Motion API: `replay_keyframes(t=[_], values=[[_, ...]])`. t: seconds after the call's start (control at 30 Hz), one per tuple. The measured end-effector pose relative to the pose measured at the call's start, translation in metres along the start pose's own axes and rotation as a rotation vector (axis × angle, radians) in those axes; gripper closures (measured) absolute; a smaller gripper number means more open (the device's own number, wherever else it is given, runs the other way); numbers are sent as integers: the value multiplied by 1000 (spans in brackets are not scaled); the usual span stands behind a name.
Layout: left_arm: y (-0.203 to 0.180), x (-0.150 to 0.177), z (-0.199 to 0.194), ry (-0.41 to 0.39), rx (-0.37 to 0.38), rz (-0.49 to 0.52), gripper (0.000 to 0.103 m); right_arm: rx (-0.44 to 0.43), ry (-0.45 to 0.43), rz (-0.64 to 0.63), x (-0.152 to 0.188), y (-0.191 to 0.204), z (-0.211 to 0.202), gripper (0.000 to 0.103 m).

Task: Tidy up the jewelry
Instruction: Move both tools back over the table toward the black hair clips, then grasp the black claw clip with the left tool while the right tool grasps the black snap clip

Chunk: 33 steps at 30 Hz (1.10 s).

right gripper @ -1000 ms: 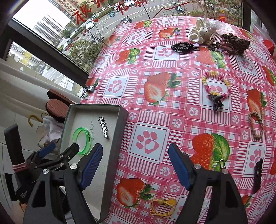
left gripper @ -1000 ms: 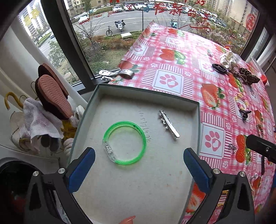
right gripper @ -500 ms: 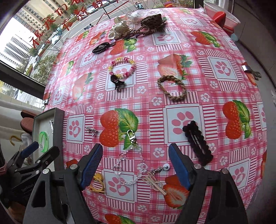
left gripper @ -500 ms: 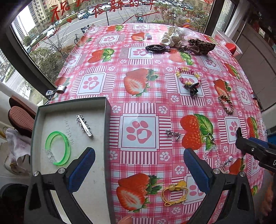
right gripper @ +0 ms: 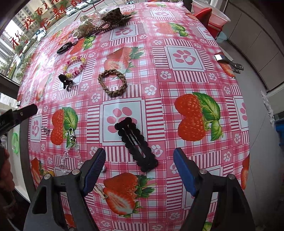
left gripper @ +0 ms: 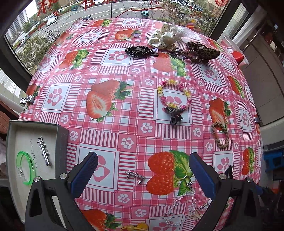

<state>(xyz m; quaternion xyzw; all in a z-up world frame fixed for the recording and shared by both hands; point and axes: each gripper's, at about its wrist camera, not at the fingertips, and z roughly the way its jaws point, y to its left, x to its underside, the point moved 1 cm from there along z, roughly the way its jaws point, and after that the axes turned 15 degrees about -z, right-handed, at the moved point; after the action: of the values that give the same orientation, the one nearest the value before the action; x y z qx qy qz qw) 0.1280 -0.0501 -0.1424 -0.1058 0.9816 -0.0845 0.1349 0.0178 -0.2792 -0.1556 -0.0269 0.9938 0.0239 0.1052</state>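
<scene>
A grey box [left gripper: 62, 142] at the table's left edge holds a green bangle [left gripper: 24, 167] and a silver hair clip [left gripper: 43, 151]. My left gripper [left gripper: 142, 170] hangs open over the tablecloth, with a small silver clip [left gripper: 135, 176] lying between its fingers. A crystal chain with a clasp [left gripper: 184, 195] lies by its right finger. My right gripper [right gripper: 139, 163] is open above a black scalloped snap clip [right gripper: 136, 144]. Further off lie a braided brown ring [right gripper: 112, 82], a pastel bead bracelet [left gripper: 174, 94] and a black claw clip [left gripper: 174, 115].
At the far side lie a black coil tie [left gripper: 138, 51], a cream scrunchie [left gripper: 163, 38] and a leopard scrunchie [left gripper: 202, 50]. Metal clamps [right gripper: 229, 62] pin the strawberry tablecloth [left gripper: 124, 110] at its edges. A red stool [right gripper: 205, 16] stands beyond the table. Yellow ties [left gripper: 136, 226] lie near the front edge.
Both grippers have swept right from the box, across the table. The left now hangs over the small silver clip, the right over the black snap clip. Both stayed open.
</scene>
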Motion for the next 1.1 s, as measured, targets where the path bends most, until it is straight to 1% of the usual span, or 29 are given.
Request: replay_keyframes(t=[0.13, 0.43, 0.53, 0.6, 0.63, 0.67, 0.73, 0.83, 0.9, 0.93, 0.97, 1.0, 1.03, 1.1], values=[[-16, -13, 14, -10, 0, -27, 0, -3, 17, -40, -1, -1, 9, 22], [-44, -35, 47, -18, -23, -43, 0, 39, 32, -133, -6, 0, 31, 22], [-53, -39, 56, -17, -43, -28, 10, 52, 25, -158, -5, 1, 34, 22], [-57, -39, 62, -19, -64, -22, 10, 65, 18, -182, -6, 4, 34, 22], [-59, -39, 64, -21, -75, -17, 12, 68, 17, -190, -6, 5, 35, 22], [-60, -39, 66, -22, -82, -11, 21, 66, 16, -195, -6, 6, 35, 22], [-63, -39, 70, -10, -88, -3, 26, 61, 11, -202, -6, 7, 36, 22], [-64, -39, 69, -28, -101, 10, 39, 52, 5, -211, -11, 12, 39, 26], [-64, -39, 67, -35, -91, 20, 54, 55, -3, -220, -12, 15, 38, 34], [-65, -39, 66, -36, -87, 30, 70, 55, -6, -225, -12, 16, 37, 37], [-66, -38, 65, -34, -85, 38, 80, 52, -11, -228, -12, 17, 36, 46], [-65, -38, 64, -30, -78, 39, 80, 46, -16, -231, -13, 18, 34, 61], [-64, -38, 63, -28, -68, 37, 79, 42, -20, -236, -13, 19, 33, 69], [-62, -36, 58, -33, -55, 34, 80, 52, -19, -243, -13, 26, 29, 71]])
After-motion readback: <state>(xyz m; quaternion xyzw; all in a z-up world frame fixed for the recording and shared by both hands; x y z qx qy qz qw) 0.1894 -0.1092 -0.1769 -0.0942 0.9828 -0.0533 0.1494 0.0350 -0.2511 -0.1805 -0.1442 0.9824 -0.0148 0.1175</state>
